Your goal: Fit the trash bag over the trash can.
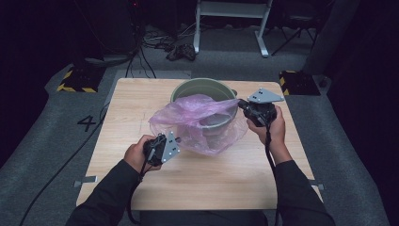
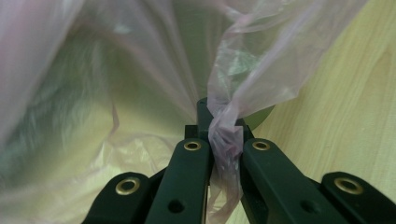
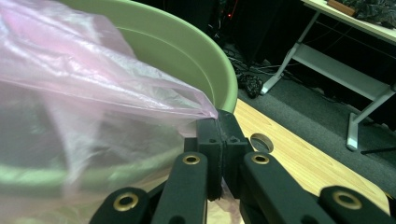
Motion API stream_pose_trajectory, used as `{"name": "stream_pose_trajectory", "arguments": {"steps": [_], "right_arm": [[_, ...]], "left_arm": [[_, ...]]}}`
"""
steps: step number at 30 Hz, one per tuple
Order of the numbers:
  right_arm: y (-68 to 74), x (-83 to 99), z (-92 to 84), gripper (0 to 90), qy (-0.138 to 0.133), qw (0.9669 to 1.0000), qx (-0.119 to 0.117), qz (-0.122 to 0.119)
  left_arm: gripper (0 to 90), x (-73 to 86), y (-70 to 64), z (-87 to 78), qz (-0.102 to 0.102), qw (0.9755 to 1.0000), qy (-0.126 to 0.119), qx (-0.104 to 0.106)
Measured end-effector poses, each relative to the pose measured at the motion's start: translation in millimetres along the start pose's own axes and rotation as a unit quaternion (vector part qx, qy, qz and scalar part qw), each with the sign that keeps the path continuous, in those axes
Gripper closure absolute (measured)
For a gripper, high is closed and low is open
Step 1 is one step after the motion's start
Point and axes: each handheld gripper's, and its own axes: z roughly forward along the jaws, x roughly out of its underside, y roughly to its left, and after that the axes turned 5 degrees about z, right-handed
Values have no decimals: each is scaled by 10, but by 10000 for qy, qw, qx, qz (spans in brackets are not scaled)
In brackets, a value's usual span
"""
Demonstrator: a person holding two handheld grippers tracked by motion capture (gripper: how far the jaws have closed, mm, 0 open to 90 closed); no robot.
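We see one green bucket (image 1: 207,89) standing on the wooden tabletop (image 1: 127,113), toward the middle of its far edge, and one thin pink plastic bag (image 1: 197,115) draped over it: the film covers the near part of the rim, sags into the opening and hangs down the near wall onto the wood. Through the film we make out only the bucket's own green inside; whether anything else lies in it we cannot tell. We hold two grippers. The left gripper (image 1: 175,140) sits low at the near left side of the bag, and in the left gripper view its jaws are pressed together on a twisted, bunched strip of the pink bag (image 2: 224,135), with the bucket's green wall (image 2: 140,84) blurred behind the film and bare wood (image 2: 336,93) to the right. The right gripper (image 1: 241,104) is up at the bucket's right rim, and in the right gripper view its jaws are closed tight on a gathered corner of the bag (image 3: 93,93) that stretches taut away from them, just beside the green rim (image 3: 219,70). A round hole (image 3: 261,142) shows in the tabletop close behind those jaws. So the bag is pinched at two points, one per gripper, and spans the bucket between them.
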Motion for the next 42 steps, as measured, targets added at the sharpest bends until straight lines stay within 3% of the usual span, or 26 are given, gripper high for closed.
{"name": "stream_pose_trajectory", "arguments": {"steps": [7, 10, 11, 15, 17, 19, 20, 21, 25, 29, 31, 32, 34, 37, 38, 39, 40, 42], "right_arm": [[-69, 102, 152, 900, -222, 9993, 200, 232], [-124, 132, 168, 900, -354, 9984, 180, 407], [-137, 134, 169, 900, -373, 9982, 152, 449], [-170, 118, 162, 900, -382, 9982, 134, 449], [-181, 104, 150, 900, -404, 9981, 138, 442], [-197, 93, 142, 900, -415, 9981, 150, 437], [-202, 87, 136, 900, -418, 9979, 150, 471], [-211, 82, 131, 900, -431, 9978, 157, 478], [-227, 55, 110, 900, -453, 9975, 140, 515], [-226, 24, 91, 900, -471, 9976, 136, 483], [-233, 8, 79, 900, -488, 9975, 139, 484], [-234, 1, 76, 900, -498, 9974, 131, 495], [-232, -12, 84, 900, -490, 9977, 140, 451], [-240, -20, 107, 900, -455, 9980, 117, 426], [-247, -21, 112, 900, -456, 9979, 94, 445], [-258, -22, 120, 900, -463, 9978, 59, 468], [-270, -24, 130, 900, -454, 9978, 32, 484], [-293, -33, 159, 900, -443, 9978, -1, 490]], "left_arm": [[821, 273, 176, 176, -695, 9975, 127, 77], [789, 353, 211, 135, -852, 9962, 5, 179], [749, 370, 217, 107, -915, 9955, -64, 233], [413, 396, 221, -66, -1153, 9923, -267, 378], [330, 395, 201, -200, -1262, 9899, -495, 416], [251, 375, 173, -342, -1268, 9880, -724, 509], [237, 367, 157, -418, -1239, 9876, -854, 458], [230, 361, 149, -495, -1264, 9859, -1013, 425], [221, 338, 215, -735, -1572, 9736, -1587, 461], [213, 304, 370, -888, -1825, 9662, -1817, 79], [213, 308, 467, -930, -1997, 9577, -2074, 6], [213, 290, 510, -918, -1995, 9578, -2069, -70], [202, 216, 592, -834, -1802, 9674, -1736, -400], [209, 167, 784, -628, -1747, 9728, -1492, -305], [220, 152, 845, -548, -1706, 9755, -1372, -206], [255, 131, 897, -468, -1644, 9786, -1207, -257], [306, 112, 946, -392, -1628, 9803, -1052, -368], [440, 96, 1053, -278, -1658, 9804, -1029, -262]]}}
